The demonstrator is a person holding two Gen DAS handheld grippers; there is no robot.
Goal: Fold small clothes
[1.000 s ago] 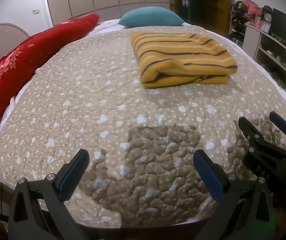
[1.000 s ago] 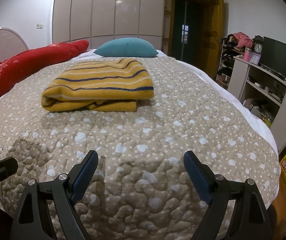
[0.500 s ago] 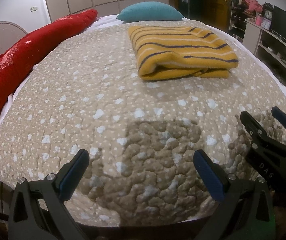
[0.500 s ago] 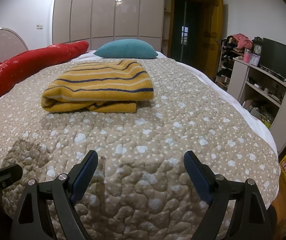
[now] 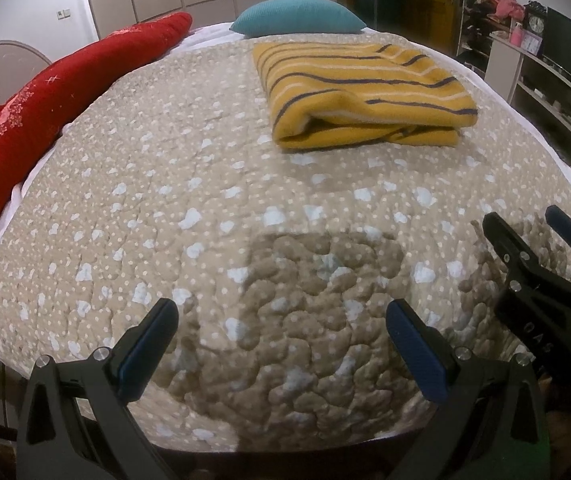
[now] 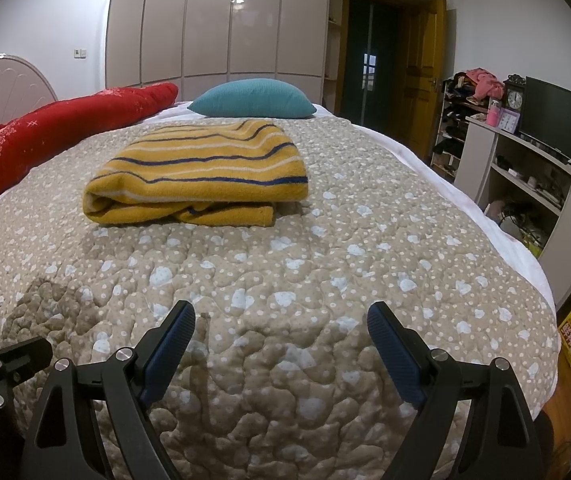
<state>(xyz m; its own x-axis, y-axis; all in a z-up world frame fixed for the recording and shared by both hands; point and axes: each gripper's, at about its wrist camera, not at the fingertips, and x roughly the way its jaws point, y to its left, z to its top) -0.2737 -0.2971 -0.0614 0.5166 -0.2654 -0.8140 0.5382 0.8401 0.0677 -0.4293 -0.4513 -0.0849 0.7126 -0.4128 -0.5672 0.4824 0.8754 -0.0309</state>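
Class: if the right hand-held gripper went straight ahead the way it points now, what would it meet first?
Probably the quilt itself, since the right hand-held gripper sits low over it; if it skims above, the folded yellow striped garment lies left of centre. Depth is unclear.

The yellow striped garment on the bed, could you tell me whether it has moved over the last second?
No. The yellow striped garment keeps its place just in front of the teal pillow in the right wrist view; only the cameras shifted slightly.

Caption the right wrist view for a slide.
Open right gripper above the quilt, facing a folded yellow striped garment.
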